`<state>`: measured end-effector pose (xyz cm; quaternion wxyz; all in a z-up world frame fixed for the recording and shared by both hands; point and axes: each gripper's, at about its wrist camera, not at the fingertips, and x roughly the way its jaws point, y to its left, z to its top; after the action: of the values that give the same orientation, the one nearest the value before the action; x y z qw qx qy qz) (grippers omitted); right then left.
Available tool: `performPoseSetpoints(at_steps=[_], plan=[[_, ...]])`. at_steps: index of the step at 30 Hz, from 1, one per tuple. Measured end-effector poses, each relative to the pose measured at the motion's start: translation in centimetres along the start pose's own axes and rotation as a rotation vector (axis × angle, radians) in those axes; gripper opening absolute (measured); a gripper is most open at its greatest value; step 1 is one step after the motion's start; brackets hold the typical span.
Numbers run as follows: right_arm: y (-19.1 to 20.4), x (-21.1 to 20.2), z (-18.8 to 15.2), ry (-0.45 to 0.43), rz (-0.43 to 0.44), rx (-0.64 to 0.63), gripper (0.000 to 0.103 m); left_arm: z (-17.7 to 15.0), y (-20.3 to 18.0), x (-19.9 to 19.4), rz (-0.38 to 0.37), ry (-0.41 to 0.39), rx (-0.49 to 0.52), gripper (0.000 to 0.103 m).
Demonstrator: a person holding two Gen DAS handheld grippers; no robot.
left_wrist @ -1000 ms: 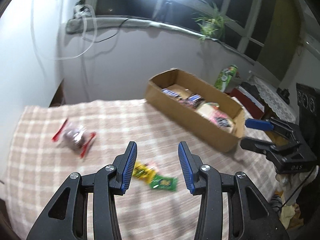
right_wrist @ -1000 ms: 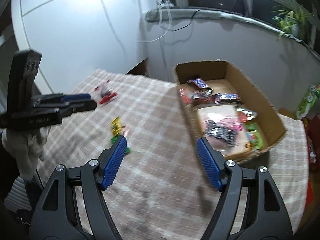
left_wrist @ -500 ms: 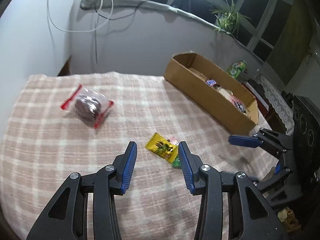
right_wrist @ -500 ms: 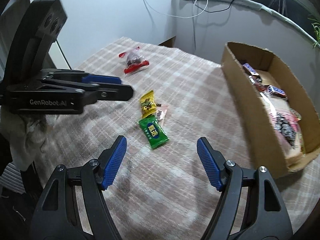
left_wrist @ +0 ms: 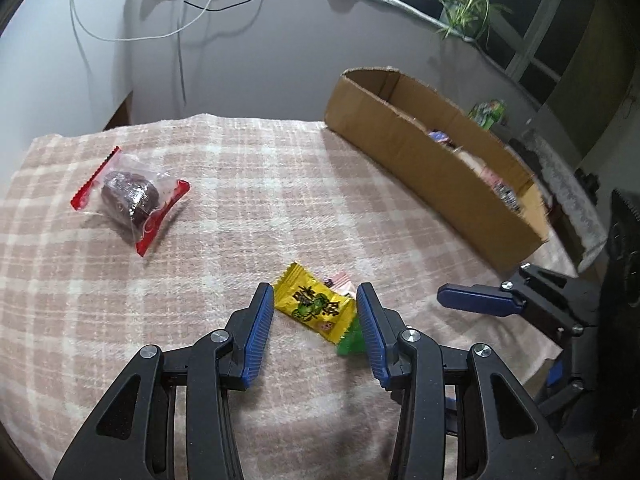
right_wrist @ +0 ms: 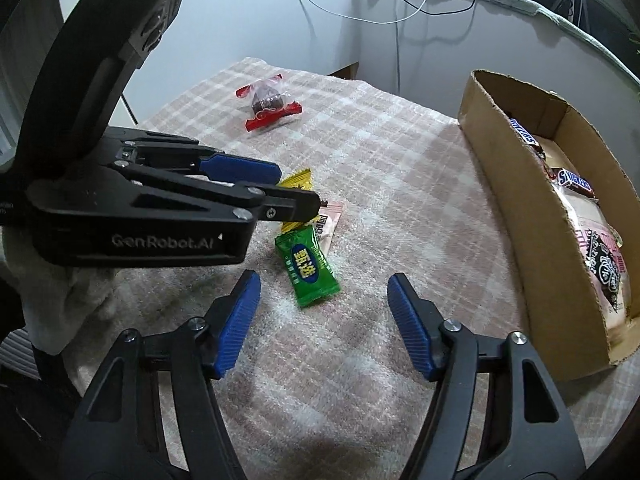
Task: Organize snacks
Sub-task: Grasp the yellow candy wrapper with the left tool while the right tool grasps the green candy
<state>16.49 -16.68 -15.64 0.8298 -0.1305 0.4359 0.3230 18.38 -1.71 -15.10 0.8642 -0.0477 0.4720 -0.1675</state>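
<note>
A yellow snack packet (left_wrist: 315,306) lies on the checked cloth, on a pink packet (left_wrist: 339,281) and beside a green packet (right_wrist: 307,267). My left gripper (left_wrist: 315,305) is open, its jaws either side of the yellow packet, close above it. In the right wrist view the left gripper (right_wrist: 294,190) hides most of the yellow packet (right_wrist: 297,179). My right gripper (right_wrist: 324,292) is open and empty, just short of the green packet. A clear red-edged bag with a dark cake (left_wrist: 129,199) lies far left. The cardboard box (right_wrist: 532,232) holds several snacks.
The table's checked cloth (left_wrist: 248,208) ends at a grey wall behind. Cables (left_wrist: 180,20) hang on the wall. The box (left_wrist: 432,164) stands at the right edge. A green carton (left_wrist: 489,112) and a plant (left_wrist: 466,16) stand beyond it.
Both grippers have come down and forward toward the small packets. My left gripper's jaws now flank the yellow packet. My right gripper has closed in on the green packet.
</note>
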Motion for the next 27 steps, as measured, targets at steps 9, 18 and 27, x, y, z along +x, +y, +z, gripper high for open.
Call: performPoseSetpoints(at_steps=[9, 18, 27], plan=[[0.4, 1.0, 0.3, 0.007, 0.009, -0.022, 0.063, -0.3, 0.0, 0.6, 0.046, 0.006, 0.035, 0.041], [1.3, 1.9, 0.9, 0.013, 0.002, -0.059, 0.062, -0.3, 0.4, 0.6, 0.076, -0.006, 0.064, 0.029], [1.5, 1.9, 1.1, 0.031, 0.002, -0.082, 0.023, -0.4, 0.9, 0.5, 0.068, -0.018, 0.066, 0.026]])
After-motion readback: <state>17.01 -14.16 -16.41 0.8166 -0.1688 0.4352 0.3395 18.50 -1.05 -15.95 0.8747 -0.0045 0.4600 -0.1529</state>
